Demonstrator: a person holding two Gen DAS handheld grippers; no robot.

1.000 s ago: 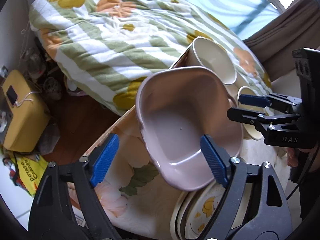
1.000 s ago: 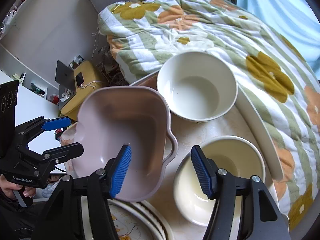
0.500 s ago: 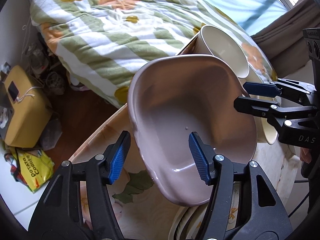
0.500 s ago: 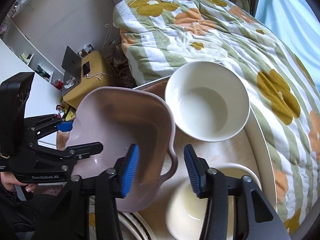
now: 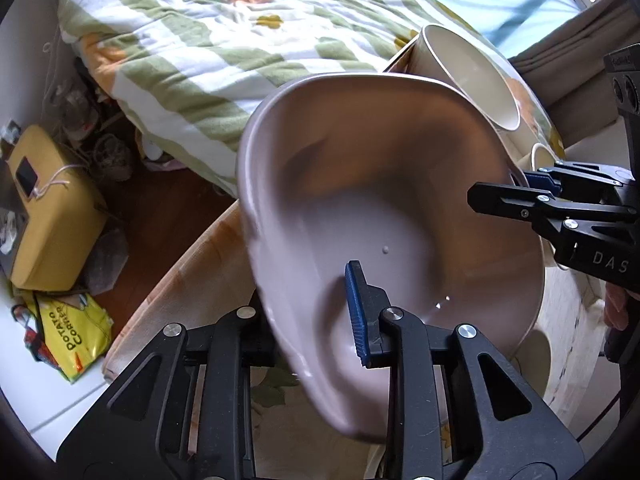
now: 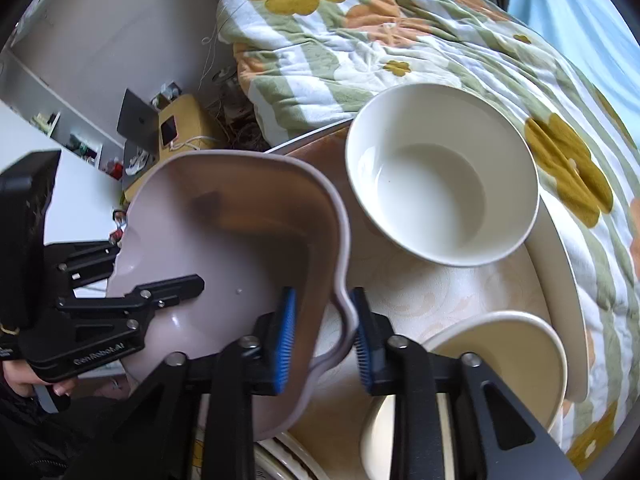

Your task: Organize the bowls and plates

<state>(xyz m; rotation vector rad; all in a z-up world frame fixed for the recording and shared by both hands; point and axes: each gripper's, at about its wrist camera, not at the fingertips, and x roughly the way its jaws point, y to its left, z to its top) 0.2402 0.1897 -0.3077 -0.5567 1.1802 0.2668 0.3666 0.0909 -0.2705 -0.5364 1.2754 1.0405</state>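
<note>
A pale pink bowl with a wavy rim and handle (image 5: 384, 184) (image 6: 224, 232) is held between both grippers, tilted above the floral table. My left gripper (image 5: 308, 312) is shut on its near wall, one blue pad inside and the other hidden behind the wall. My right gripper (image 6: 322, 338) is shut on the rim by the handle; it shows at the right of the left wrist view (image 5: 532, 190). A large cream bowl (image 6: 440, 176) sits at the table's far side. A second cream bowl (image 6: 496, 364) sits under the right gripper. Stacked plates (image 6: 280, 456) lie below the pink bowl.
The round table with a floral cloth (image 6: 432, 288) stands against a bed with a flowered quilt (image 6: 380, 32). On the floor to the left are a yellow case (image 5: 44, 208) and a yellow snack bag (image 5: 72, 336). A laptop (image 6: 136, 124) stands by the wall.
Both grippers closed from open onto the pink bowl, the left on its near wall, the right on its rim. The bowl now fills more of the left wrist view.
</note>
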